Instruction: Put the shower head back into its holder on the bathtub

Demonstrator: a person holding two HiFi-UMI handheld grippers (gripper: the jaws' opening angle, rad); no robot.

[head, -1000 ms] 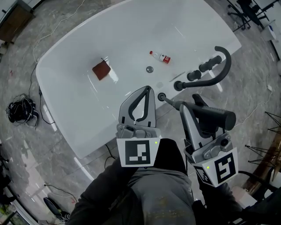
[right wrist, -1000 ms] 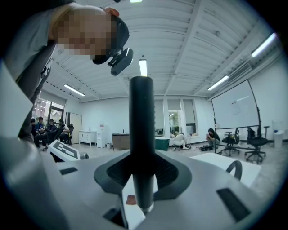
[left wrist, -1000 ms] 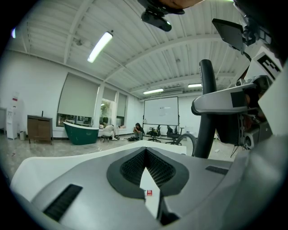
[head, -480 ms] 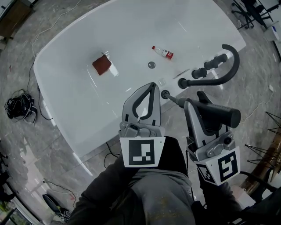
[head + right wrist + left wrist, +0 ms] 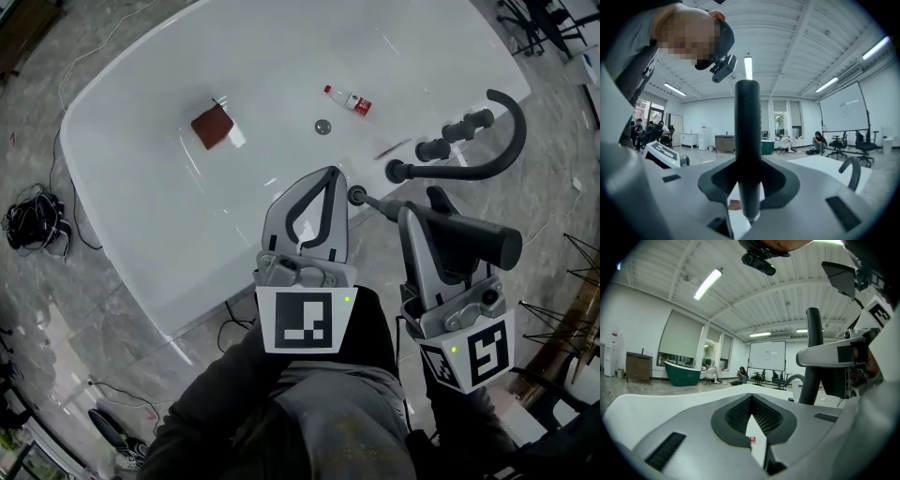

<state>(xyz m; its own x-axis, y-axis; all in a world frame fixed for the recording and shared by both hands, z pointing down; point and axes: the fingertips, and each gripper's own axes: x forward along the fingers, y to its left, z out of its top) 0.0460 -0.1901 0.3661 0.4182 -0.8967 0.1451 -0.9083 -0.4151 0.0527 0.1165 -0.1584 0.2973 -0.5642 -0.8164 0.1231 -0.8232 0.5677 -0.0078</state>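
Dark grey shower head (image 5: 486, 244) is sitting clamped crosswise in the right gripper (image 5: 424, 214), above the white bathtub (image 5: 169, 216) rim near the curved faucet (image 5: 502, 141); the left gripper (image 5: 326, 180) is hovering with jaws together, empty.

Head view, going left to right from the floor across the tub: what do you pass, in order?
cable bundle on the floor → brown pad → small bottle → black curved faucet
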